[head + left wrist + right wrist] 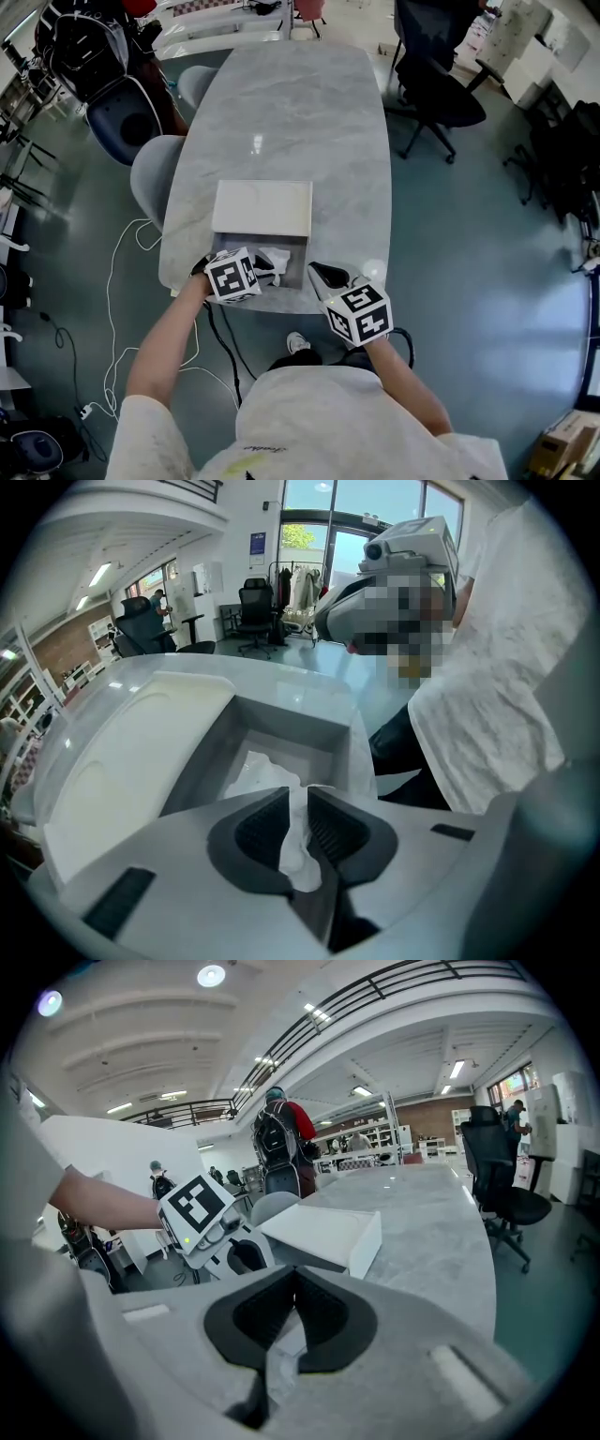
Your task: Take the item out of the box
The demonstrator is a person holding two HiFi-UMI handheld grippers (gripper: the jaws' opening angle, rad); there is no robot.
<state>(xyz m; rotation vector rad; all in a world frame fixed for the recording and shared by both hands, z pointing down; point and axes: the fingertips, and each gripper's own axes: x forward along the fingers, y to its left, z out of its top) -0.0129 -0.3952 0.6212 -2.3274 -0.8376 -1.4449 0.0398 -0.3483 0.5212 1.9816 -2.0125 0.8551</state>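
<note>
I see the grey marble table (pixel 291 103) filling the head view from 12 down to 6 o'clock. A black office chair (pixel 436 89) is at 1 o'clock off its edge and a grey chair (pixel 155 173) at 9 o'clock, tucked against the table.

The box (pixel 298 267) sits open at the table's near edge, 6 o'clock from the table's centre. Its white lid (pixel 262 208) is at 12 o'clock of the open well; I can't tell whether it's hinged.

The left gripper (pixel 265 269) comes into the well from 9 o'clock. Its own view has both jaws clamped on a fold of the white wad (pixel 298 850). The rest of the wad is on the box floor, so it's not out.

The right gripper (pixel 323 275) is just off the box's right wall at 3 o'clock, over the table edge. Its jaws are together with nothing between them. I can't tell whether it touches the box.
</note>
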